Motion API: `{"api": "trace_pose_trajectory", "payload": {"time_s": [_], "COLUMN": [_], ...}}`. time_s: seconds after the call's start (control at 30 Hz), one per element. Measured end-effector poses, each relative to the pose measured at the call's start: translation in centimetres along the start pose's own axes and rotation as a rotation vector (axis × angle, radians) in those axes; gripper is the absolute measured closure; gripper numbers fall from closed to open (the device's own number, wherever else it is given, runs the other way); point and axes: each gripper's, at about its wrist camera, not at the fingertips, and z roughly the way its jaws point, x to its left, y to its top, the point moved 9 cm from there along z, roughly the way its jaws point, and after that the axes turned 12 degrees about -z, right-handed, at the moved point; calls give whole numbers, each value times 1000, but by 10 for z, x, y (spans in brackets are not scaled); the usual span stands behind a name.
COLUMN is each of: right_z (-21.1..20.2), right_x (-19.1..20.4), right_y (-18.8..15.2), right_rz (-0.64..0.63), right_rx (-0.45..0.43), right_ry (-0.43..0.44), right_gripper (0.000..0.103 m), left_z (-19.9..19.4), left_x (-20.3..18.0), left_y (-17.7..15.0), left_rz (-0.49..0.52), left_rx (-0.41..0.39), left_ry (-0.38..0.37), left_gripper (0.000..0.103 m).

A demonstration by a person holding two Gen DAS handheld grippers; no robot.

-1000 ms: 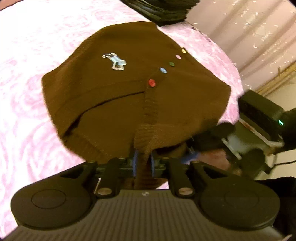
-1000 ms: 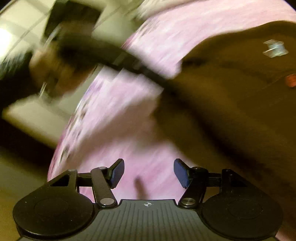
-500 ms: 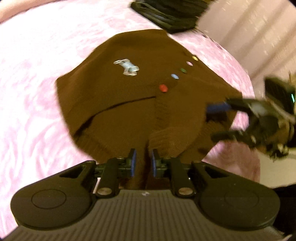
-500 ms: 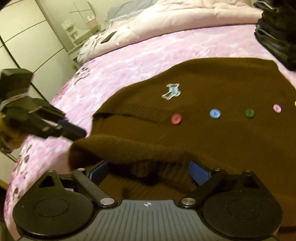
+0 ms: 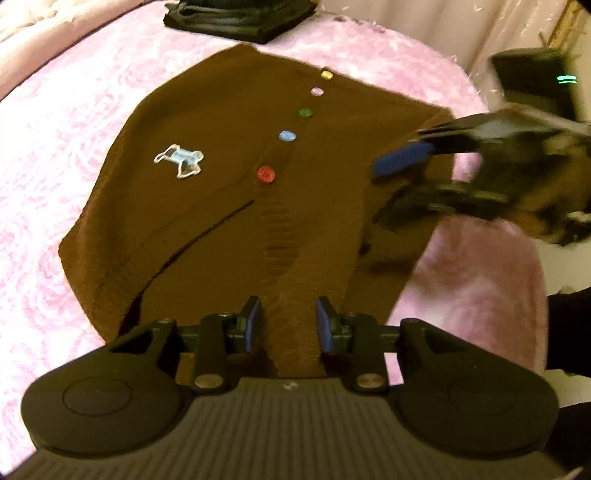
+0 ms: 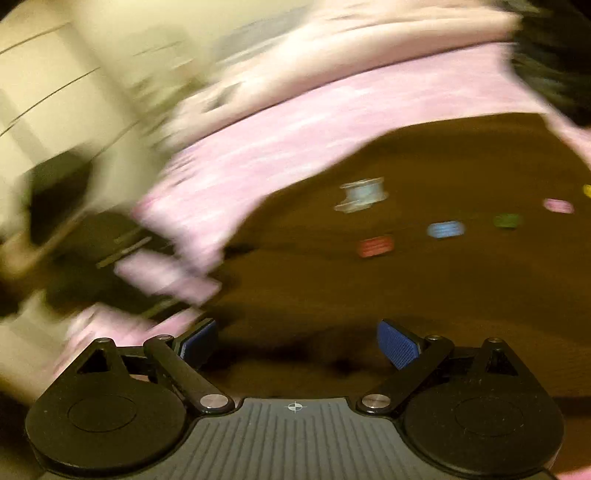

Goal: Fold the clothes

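A brown knitted cardigan [image 5: 221, 192] lies spread on the pink bed cover [image 5: 55, 147]. It has a row of coloured buttons [image 5: 266, 173] and a small pale blue dog motif [image 5: 181, 164]. My left gripper [image 5: 289, 325] is at its near hem. Its jaws are opening, and the ribbed button band [image 5: 284, 280] lies loose between the pads. My right gripper [image 5: 399, 184] hovers over the cardigan's right edge, open wide and empty. In the blurred right wrist view the right gripper [image 6: 299, 345] stands open above the brown cardigan [image 6: 406, 295].
A stack of dark folded clothes [image 5: 236, 18] sits at the far end of the bed. The bed's edge [image 5: 517, 258] falls away at the right, with a curtain [image 5: 424, 22] beyond. A person's dark sleeve [image 5: 569, 332] shows at the right. Pale cupboards [image 6: 55, 92] stand at the left.
The left jaws have parted from the ribbed band, and the lifted hem now lies flat on the bed. The right gripper has opened wide and swung over the cardigan's right side.
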Motion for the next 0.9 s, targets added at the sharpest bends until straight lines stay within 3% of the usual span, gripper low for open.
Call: {"api": "trace_pose_trajectory", "payload": {"time_s": [0.07,0.27,0.5,0.57,0.67,0.83,0.9], "right_z": [16,62,43,34,22,27,44], "right_x": [13,-10,50,72,78,31,24], "right_y": [-6,-16,-35,-53,-68,-34,-26], "right_rz": [-81,-126,-44,-85,-117,2,37], "right_rx": [59,182,349,410,422,213,174], "right_ry": [53,42,436,482,449,243,206], "right_gripper": [7,7,7,7,7,7,7], "left_z": [5,12,-26,-41,-56,-64,-62], "left_x": [9,27,34,34,36,36,34], "left_y": [3,11,-1,-13,-34,-68,-78], "left_rz": [-30,-67,-163,-197,-253,-340,-357], "left_rx": [-3,-24,-80,-88,-83,-73,-70], "left_ry": [7,30,54,66,87,110,117], "left_gripper": [76,76,77,77,77,77,77]}}
